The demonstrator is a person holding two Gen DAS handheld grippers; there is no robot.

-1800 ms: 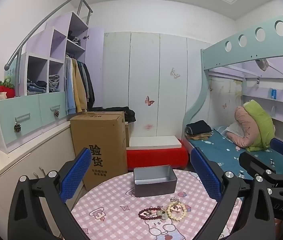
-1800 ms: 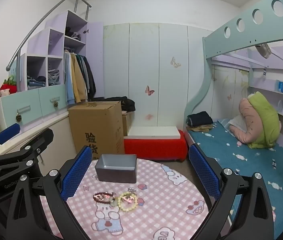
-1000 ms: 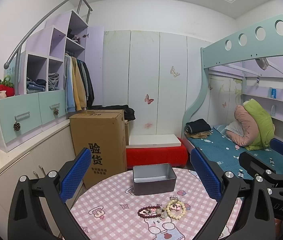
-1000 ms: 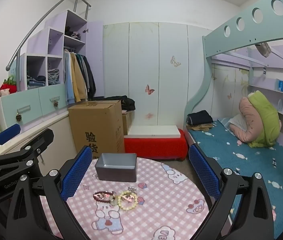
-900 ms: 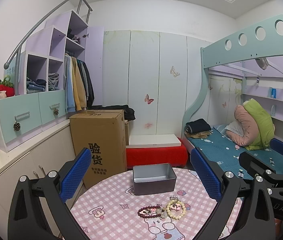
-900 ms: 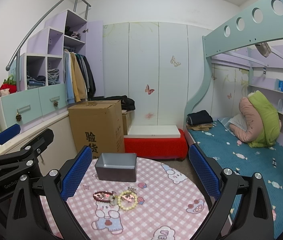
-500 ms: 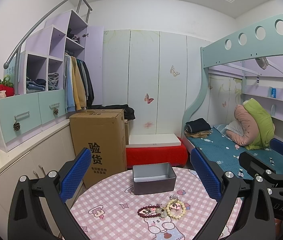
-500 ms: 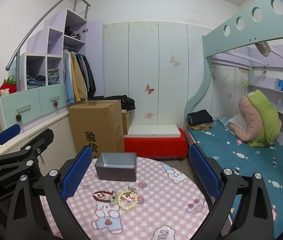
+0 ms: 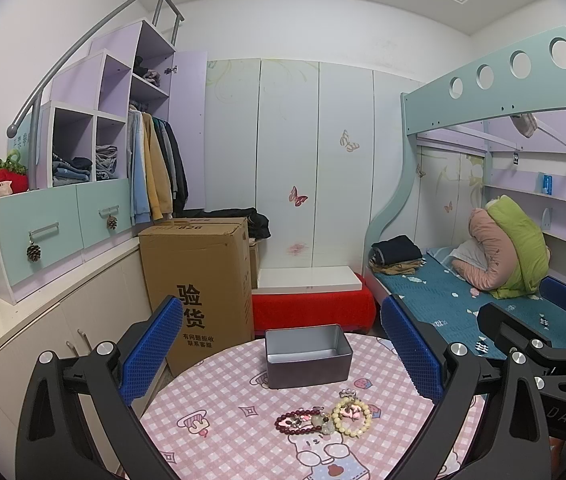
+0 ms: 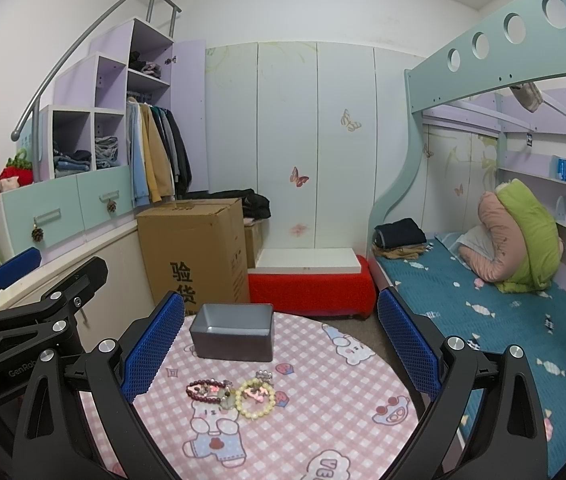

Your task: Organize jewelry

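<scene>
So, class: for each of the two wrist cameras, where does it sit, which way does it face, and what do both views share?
Left wrist: sits on the left gripper, facing the wardrobe across the round table; its open blue-padded fingers frame the view, the right gripper at the right edge.
Right wrist: sits on the right gripper, facing likewise; the left gripper shows at left.
Shared: grey tin, dark-red bracelet, cream bracelet.

A small bedroom has white walls, a tall pale wardrobe [image 9: 315, 168] with butterfly stickers, purple shelves [image 9: 95, 128] with folded clothes, hanging coats [image 9: 155, 172], a brown cardboard box [image 9: 199, 280], and a bunk bed [image 10: 483, 312] with a blue blanket.
</scene>
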